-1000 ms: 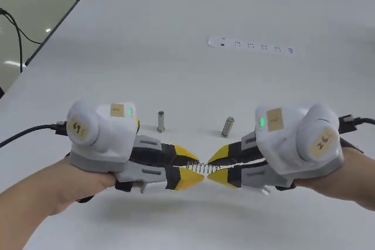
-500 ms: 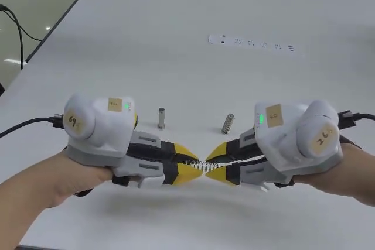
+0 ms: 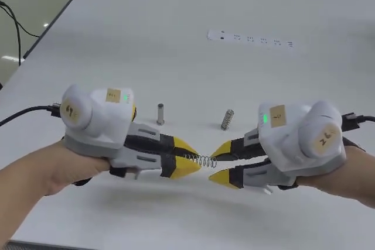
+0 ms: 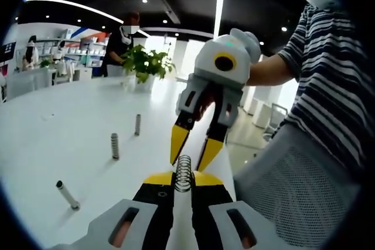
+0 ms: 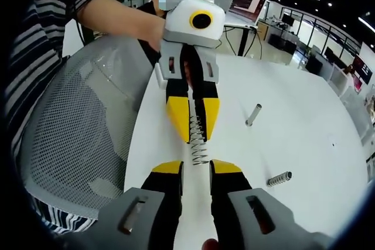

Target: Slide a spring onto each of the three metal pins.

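**Spring held out between the two grippers**

Low in the frame, the left gripper clamps one end of a spring. The free end points between the parted jaws of the right gripper, probably for a regrip. Higher up, a bare metal pin stands unobstructed, with a second spring to its right.

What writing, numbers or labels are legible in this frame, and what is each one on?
Nothing reads clearly.
Left round sticker on the left claw: handwriting, blurred.
Right round sticker on the right claw: handwriting, blurred.
Small square stickers and power strip markings: too small.
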Demonstrator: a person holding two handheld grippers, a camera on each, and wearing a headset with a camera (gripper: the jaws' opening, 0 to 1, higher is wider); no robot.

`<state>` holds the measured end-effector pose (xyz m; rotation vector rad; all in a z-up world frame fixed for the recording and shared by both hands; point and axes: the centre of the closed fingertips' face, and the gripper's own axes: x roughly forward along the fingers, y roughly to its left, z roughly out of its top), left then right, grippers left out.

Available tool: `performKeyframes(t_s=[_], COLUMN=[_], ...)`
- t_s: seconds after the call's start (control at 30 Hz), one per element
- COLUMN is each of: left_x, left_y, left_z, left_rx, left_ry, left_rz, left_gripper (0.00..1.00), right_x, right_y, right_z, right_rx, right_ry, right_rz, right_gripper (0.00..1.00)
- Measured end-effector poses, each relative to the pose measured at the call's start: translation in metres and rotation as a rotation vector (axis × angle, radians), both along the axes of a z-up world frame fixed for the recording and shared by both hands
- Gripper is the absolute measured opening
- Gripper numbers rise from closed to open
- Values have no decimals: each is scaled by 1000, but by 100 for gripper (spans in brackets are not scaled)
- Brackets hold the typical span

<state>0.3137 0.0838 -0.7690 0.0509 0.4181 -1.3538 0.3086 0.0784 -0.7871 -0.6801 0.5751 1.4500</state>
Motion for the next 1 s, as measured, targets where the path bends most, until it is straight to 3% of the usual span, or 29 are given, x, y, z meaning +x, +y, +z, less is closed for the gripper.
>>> performKeyframes(t_s=[0.5,1.0], left_x=[-10,-10], left_y=[-5,-1], left_z=[-3,-12], left_rx=[2,32], left_ry=[3,-1], left_rz=[-62,-47], left_gripper=[3,3], right_x=[-7,-8], right_y=[-2,3], right_z=[0,13], right_rx=[22,-44], right_ry=[36,-115], right_rz=[2,114], right_gripper=[7,7])
